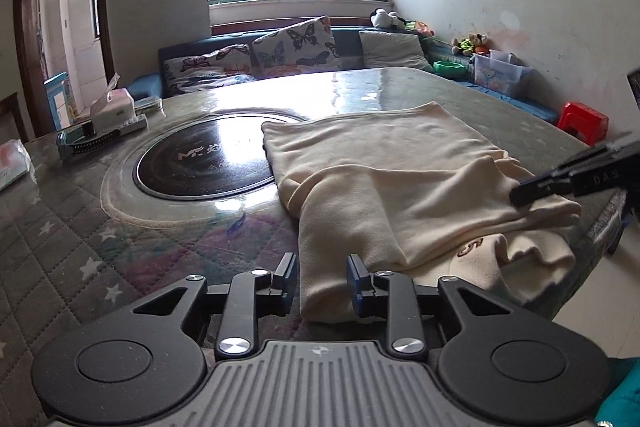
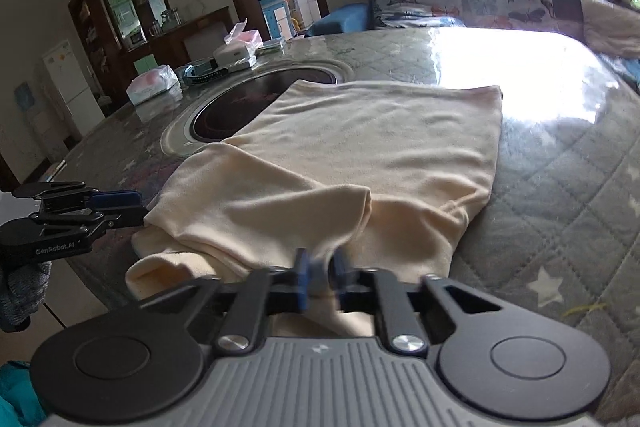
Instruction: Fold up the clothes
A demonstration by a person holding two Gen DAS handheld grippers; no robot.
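Note:
A cream shirt [image 1: 384, 171] lies partly folded on the quilted table, with one sleeve [image 1: 340, 267] running toward the near edge. My left gripper [image 1: 322, 281] is open, its jaws on either side of that sleeve's end, not closed on it. In the right wrist view the shirt [image 2: 360, 143] spreads ahead. My right gripper [image 2: 320, 277] is shut on a fold of cream cloth at the shirt's near edge. The right gripper shows in the left wrist view [image 1: 520, 193] at the shirt's right side. The left gripper shows in the right wrist view [image 2: 132, 209] at the shirt's left edge.
A round black cooktop [image 1: 204, 159] is set in the table [image 1: 120, 247] left of the shirt. A tissue box [image 1: 112, 107] and small items sit at the far left. A sofa with butterfly cushions [image 1: 296, 43] stands behind. A red stool [image 1: 584, 121] is on the right.

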